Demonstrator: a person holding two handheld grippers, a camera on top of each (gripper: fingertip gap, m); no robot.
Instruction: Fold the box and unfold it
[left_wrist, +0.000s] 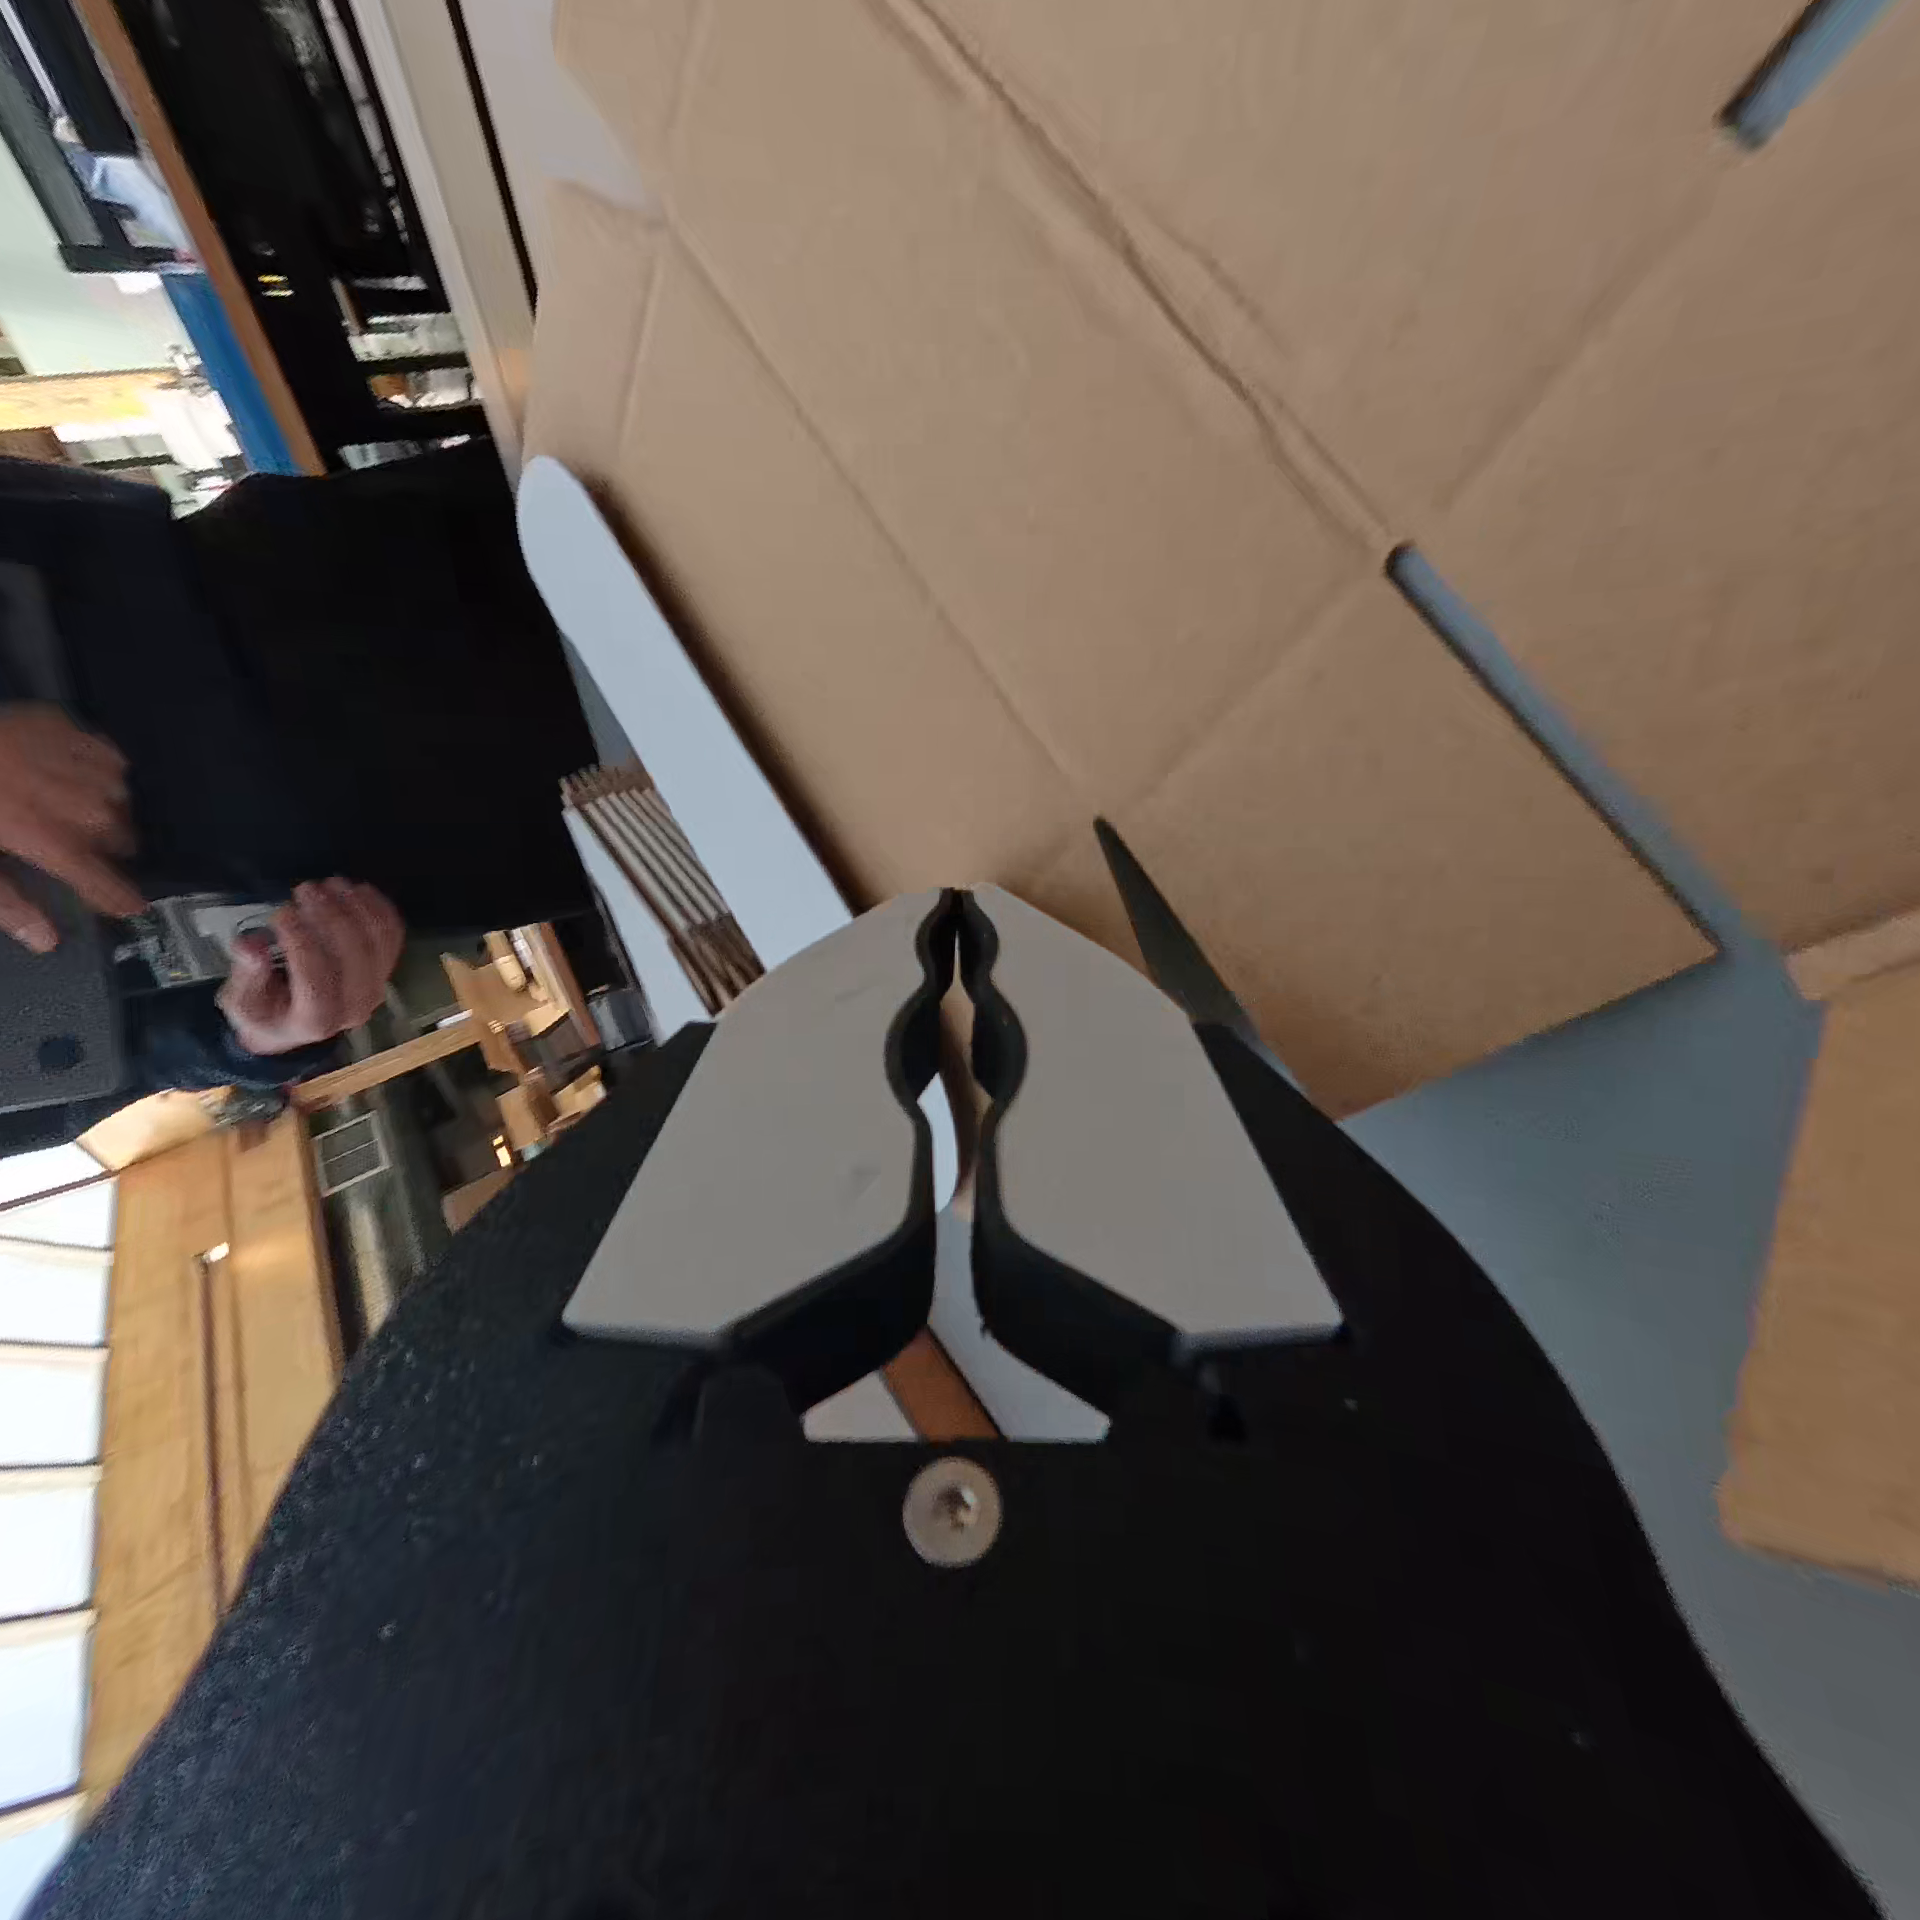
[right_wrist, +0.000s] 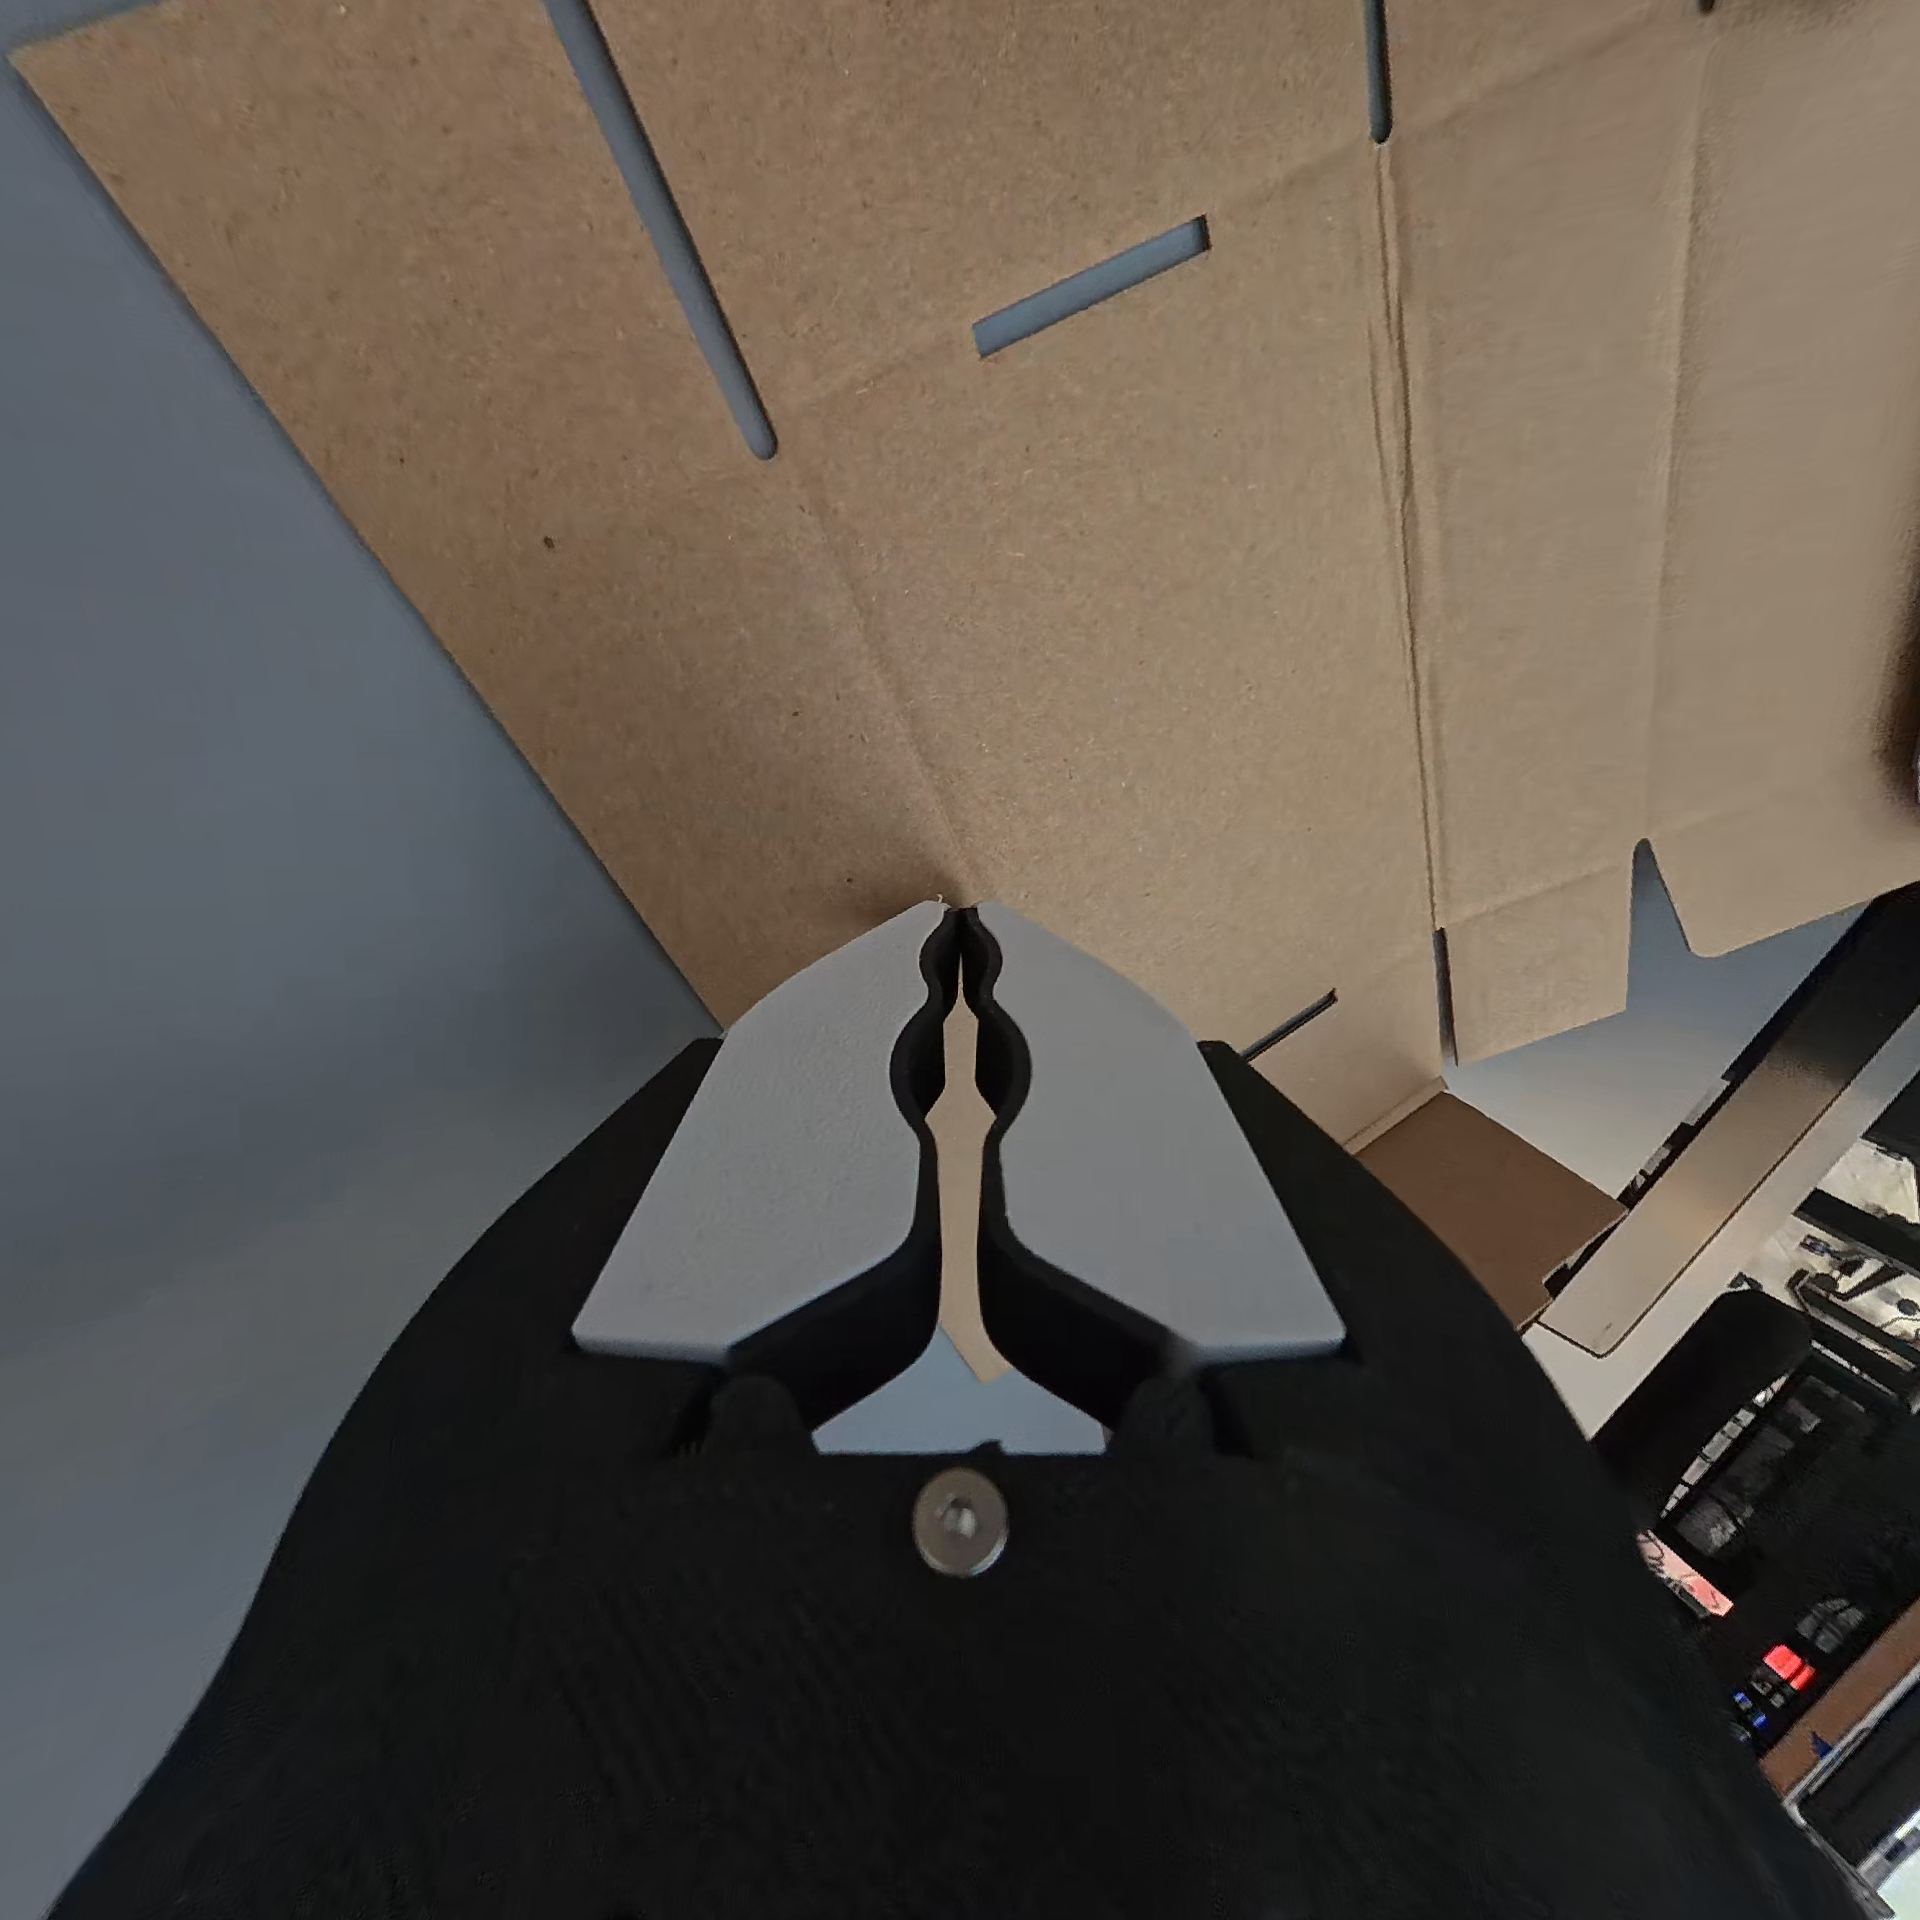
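Flattened cardboard box blank (right_wrist: 1039, 623) lies spread on my grey desk (right_wrist: 208, 831), filling twelve to three o'clock. My left gripper (left_wrist: 954, 904) and right gripper (right_wrist: 954, 920) are both closed, empty. Folding seems unstarted; next, I open and pinch a flap edge.

Plain brown box (right_wrist: 1091, 623), grey table (right_wrist: 260, 831), grey-and-black fingers (right_wrist: 810, 1164).

Both wrist cameras look forward along their own closed fingers, close above the flat cardboard box (left_wrist: 1039, 416) (right_wrist: 1039, 623) ahead. The left view is rolled sideways. The 2 views share that cardboard.
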